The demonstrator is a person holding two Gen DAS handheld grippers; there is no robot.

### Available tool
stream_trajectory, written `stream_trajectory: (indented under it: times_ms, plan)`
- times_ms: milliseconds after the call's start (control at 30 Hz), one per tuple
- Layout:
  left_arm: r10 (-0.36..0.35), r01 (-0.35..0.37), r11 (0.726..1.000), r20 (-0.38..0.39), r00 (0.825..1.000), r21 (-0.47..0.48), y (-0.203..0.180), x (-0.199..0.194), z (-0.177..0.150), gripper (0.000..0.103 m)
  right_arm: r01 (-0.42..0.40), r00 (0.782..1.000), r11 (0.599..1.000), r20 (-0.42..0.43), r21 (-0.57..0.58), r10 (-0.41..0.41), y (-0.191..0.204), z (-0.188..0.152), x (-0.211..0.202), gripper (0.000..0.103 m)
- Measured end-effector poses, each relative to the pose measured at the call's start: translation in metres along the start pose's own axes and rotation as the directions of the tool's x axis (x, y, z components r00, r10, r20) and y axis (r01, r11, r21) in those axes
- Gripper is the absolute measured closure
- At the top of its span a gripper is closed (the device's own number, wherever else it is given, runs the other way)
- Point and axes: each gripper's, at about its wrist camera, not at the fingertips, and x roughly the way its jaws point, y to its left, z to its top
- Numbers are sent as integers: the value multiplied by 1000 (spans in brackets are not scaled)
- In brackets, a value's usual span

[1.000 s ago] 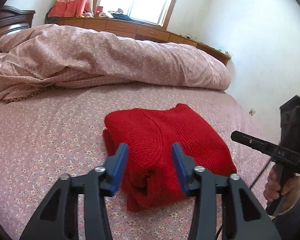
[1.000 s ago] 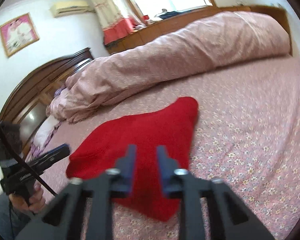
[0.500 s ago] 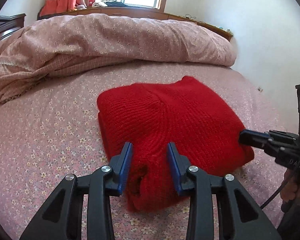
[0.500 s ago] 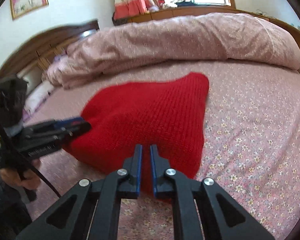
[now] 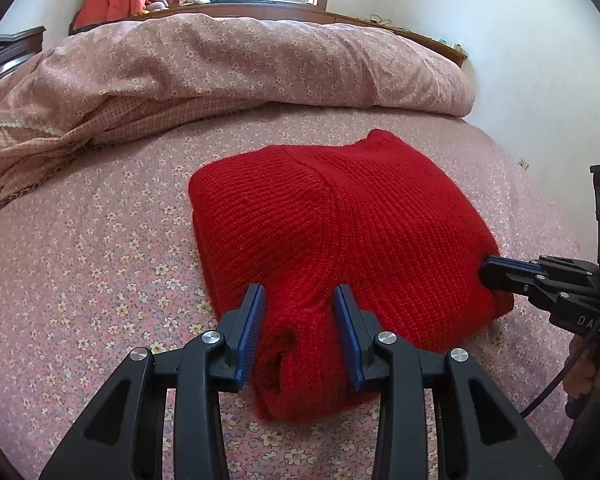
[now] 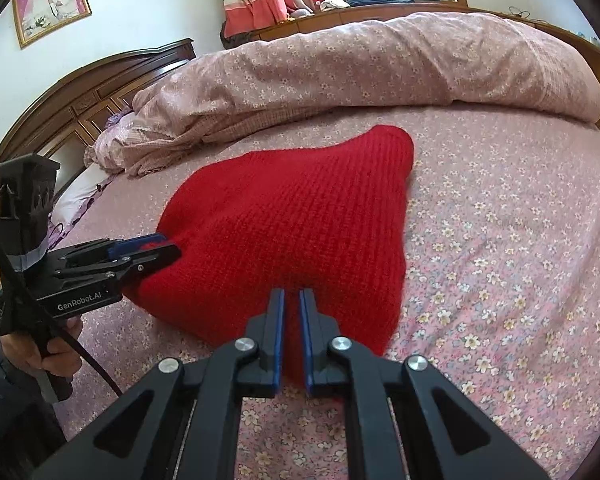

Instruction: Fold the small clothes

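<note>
A red knitted sweater (image 5: 340,232) lies folded on the pink floral bed sheet (image 5: 100,280). My left gripper (image 5: 299,292) is at its near left corner, its blue pads (image 5: 252,332) pressed on either side of the thick rolled fold. In the right wrist view the left gripper (image 6: 168,250) shows red fabric between its pads. My right gripper (image 6: 292,294) is shut on the near edge of the sweater (image 6: 300,216), with a thin strip of red between the pads. From the left wrist view, the right gripper (image 5: 488,274) meets the sweater's right corner.
A crumpled pink floral duvet (image 5: 240,68) is heaped along the far side of the bed. A dark wooden headboard (image 6: 80,96) and a pillow (image 6: 76,196) lie to the left. A white wall (image 5: 540,80) borders the bed's right. A person's hand (image 6: 48,356) holds the left gripper's handle.
Both grippers came down and in onto the sweater's near edge. The right jaws closed on the edge. The left jaws narrowed onto the thick fold.
</note>
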Motion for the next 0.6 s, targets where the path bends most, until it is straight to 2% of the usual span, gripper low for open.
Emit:
stream_trajectory:
  times_ms: [133,200,300,333,367,400,433,467,533,600]
  plan:
    - [59,-60,997,37,998,46,-8,-8,1,73,0,1000,1000,27,24,-1,1,1,-4,97]
    - [101,-109,991,97,990,78,-17,-20,-1,73,7,998,1000,58,26,-8,3,0,-8,92]
    - [111,-135,985,202,973,109,-28,-41,-5,70,37,989,999,143,-18,-34,15,-4,-21,73]
    - [110,-139,984,232,966,110,-30,-48,-7,63,65,981,997,183,-38,-57,20,-7,-26,63]
    - [113,-144,984,260,959,107,-32,-55,-10,53,103,967,993,241,-61,-85,25,-12,-33,54]
    - [120,-153,983,278,953,102,-34,-60,-12,47,122,955,989,279,-78,-96,29,-16,-38,49]
    - [126,-161,982,286,950,99,-36,-63,-11,39,149,940,984,323,-95,-111,33,-21,-44,37]
    - [127,-162,982,296,947,98,-37,-66,-12,38,174,927,979,355,-109,-125,35,-26,-49,23]
    - [118,-155,983,308,944,99,-38,-69,-16,38,210,914,970,376,-121,-151,38,-32,-55,16]
    - [119,-163,982,342,932,101,-40,-71,-21,26,229,909,965,383,-125,-166,38,-37,-60,11]
